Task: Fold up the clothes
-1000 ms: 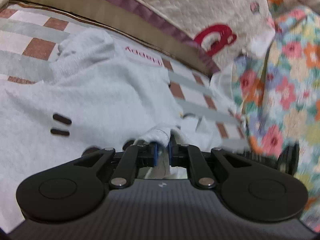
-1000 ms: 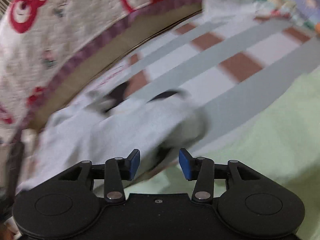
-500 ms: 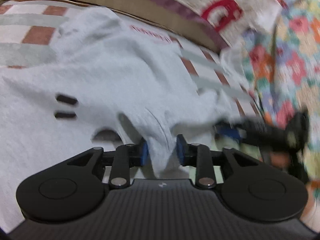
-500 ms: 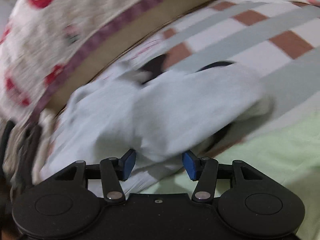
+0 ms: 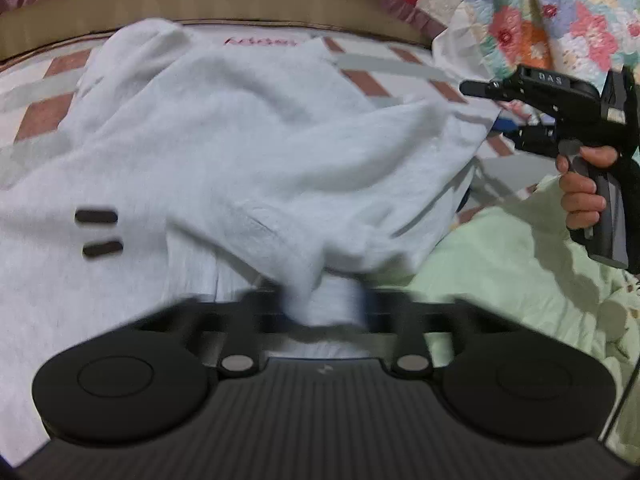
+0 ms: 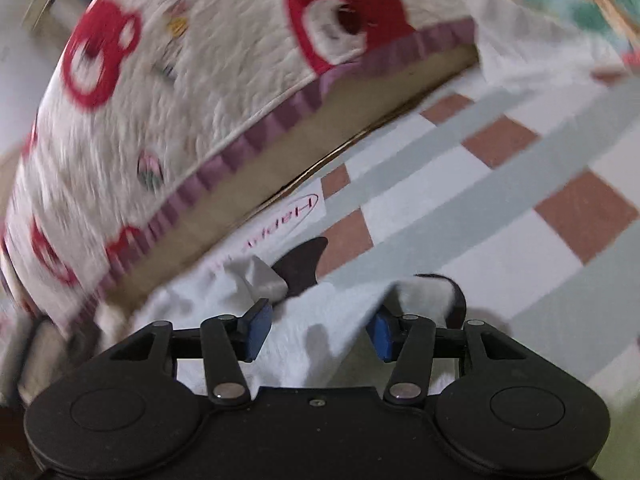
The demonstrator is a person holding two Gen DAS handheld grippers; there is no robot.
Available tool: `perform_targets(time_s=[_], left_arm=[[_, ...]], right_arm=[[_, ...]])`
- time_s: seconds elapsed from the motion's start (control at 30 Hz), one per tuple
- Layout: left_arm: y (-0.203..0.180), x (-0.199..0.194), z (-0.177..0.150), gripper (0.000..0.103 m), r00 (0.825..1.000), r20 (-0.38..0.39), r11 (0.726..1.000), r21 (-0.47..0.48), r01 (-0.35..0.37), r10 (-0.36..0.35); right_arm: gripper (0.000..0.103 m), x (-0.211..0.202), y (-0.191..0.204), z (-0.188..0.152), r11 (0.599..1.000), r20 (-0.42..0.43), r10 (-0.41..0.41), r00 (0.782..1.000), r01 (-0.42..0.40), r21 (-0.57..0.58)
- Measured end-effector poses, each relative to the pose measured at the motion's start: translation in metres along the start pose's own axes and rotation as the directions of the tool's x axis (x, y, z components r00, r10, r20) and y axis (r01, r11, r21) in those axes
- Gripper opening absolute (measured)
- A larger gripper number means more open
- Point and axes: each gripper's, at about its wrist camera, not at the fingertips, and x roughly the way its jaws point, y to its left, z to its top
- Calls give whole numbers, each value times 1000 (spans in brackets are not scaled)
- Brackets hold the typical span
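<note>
A pale grey sweatshirt (image 5: 248, 152) lies spread and rumpled across a bed sheet (image 5: 44, 116) checked in white, grey and brick red, its two short dark bars (image 5: 98, 232) showing on the cloth at the left of the left wrist view. The left gripper (image 5: 324, 308), blurred in its own camera, has a bunched fold of the grey cloth between its fingers, and its jaws are closing on that fold. A sleeve of the garment runs from that fold up toward the right edge of the spread cloth.

At the right of the same view, a hand (image 5: 584, 188) wraps the handle of the right gripper (image 5: 508, 124), which points in toward the garment's right edge; its tips sit at the cloth's border, partly hidden. In the right wrist view, the right gripper (image 6: 320, 332) stands with its blue pads (image 6: 258, 330) spread apart, grey cloth lying between them without either pad visibly pressing on it. A dark lining or trim (image 6: 304, 264) of the garment peeks out just beyond the pads.

Behind the sweatshirt, a quilt (image 6: 180, 92) printed with red bears and edged in purple stripes rests along the head of the bed. A floral blanket (image 5: 560, 20) fills the upper right, and a pale green cover (image 5: 500, 280) lies beside the garment at the lower right. No box, basket or other container shows in either view.
</note>
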Motion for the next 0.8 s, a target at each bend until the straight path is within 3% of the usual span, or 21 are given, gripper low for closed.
perform_targets(time_s=[0.17,0.33,0.37,0.47,0.53,0.6,0.73,0.8], left_arm=[[1,-32,7,6,992,113,998,-34,55,-51],[10,-61,18,5,964,232,976,-144,166,-130],[13,-64,19,5,959,242,967,-167,192,-149],[20,-69,17,5,948,260,945,-217,243,-184],[22,-65,12,5,951,252,946,-221,237,-179],[23,-58,5,5,957,232,947,-225,227,-174],[28,-43,-7,5,965,174,932,-275,237,-194],[26,-38,-11,6,971,145,937,-270,222,-188]], right_arm=[[57,-8,-9,-8,998,-67,8,998,-4,64],[61,-6,-22,-21,981,-106,25,994,-4,196],[60,-2,-20,-19,984,-98,26,995,-8,177],[24,14,-5,-5,997,-59,28,998,-24,68],[19,24,13,12,998,-18,36,999,-37,-48],[3,30,28,25,987,10,53,999,-50,-152],[4,31,49,37,956,8,57,998,-52,-288],[13,28,51,36,947,7,0,1000,2,-320]])
